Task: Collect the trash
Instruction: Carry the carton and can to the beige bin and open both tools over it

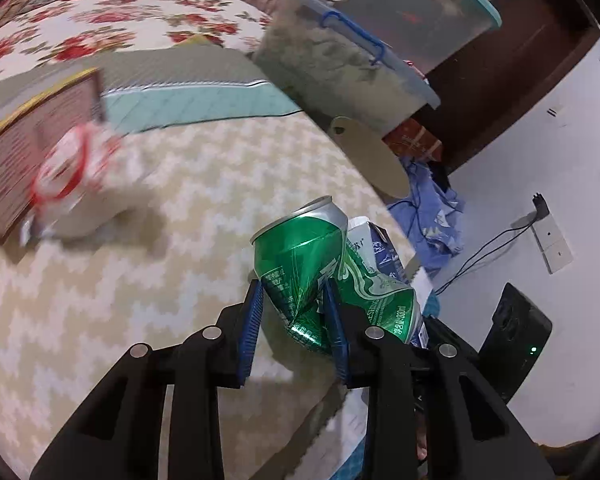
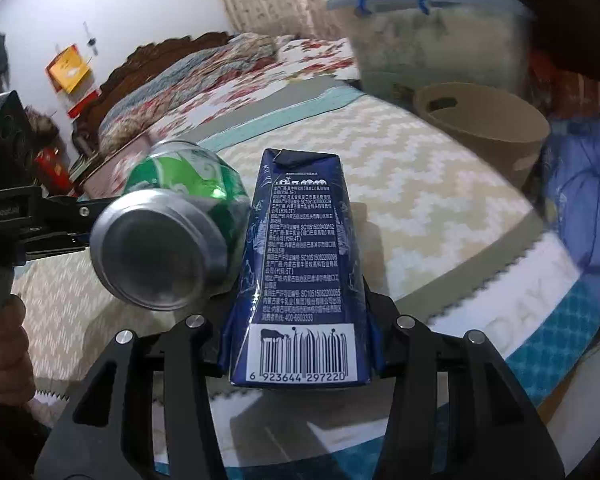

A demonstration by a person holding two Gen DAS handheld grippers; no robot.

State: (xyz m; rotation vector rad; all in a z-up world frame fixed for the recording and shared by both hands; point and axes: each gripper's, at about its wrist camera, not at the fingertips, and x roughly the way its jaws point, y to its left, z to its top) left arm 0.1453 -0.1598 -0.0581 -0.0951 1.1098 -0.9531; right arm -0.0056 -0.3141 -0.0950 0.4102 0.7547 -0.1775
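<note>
A crushed green can point(image 1: 300, 264) hangs over the zigzag-patterned bedspread point(image 1: 160, 280), and my left gripper point(image 1: 292, 286) is shut on its dented waist with both blue pads point(image 1: 252, 312) pressing in. Right behind the can shows the top of a dark blue milk carton point(image 1: 374, 246). In the right wrist view my right gripper point(image 2: 300, 308) is shut on that carton point(image 2: 300, 248), barcode end toward the camera. The can point(image 2: 168, 240) floats just left of it, silver bottom facing me. A crumpled red-and-white wrapper point(image 1: 72, 168) lies blurred on the bedspread at the left.
A tan bin point(image 2: 492, 144) stands open-topped beyond the carton at the right, also visible as bin point(image 1: 368, 156). A lidded plastic storage box point(image 2: 432, 40) sits behind it. A brown printed box point(image 1: 28, 152) lies by the wrapper. A hand point(image 2: 4, 344) grips the left tool's handle.
</note>
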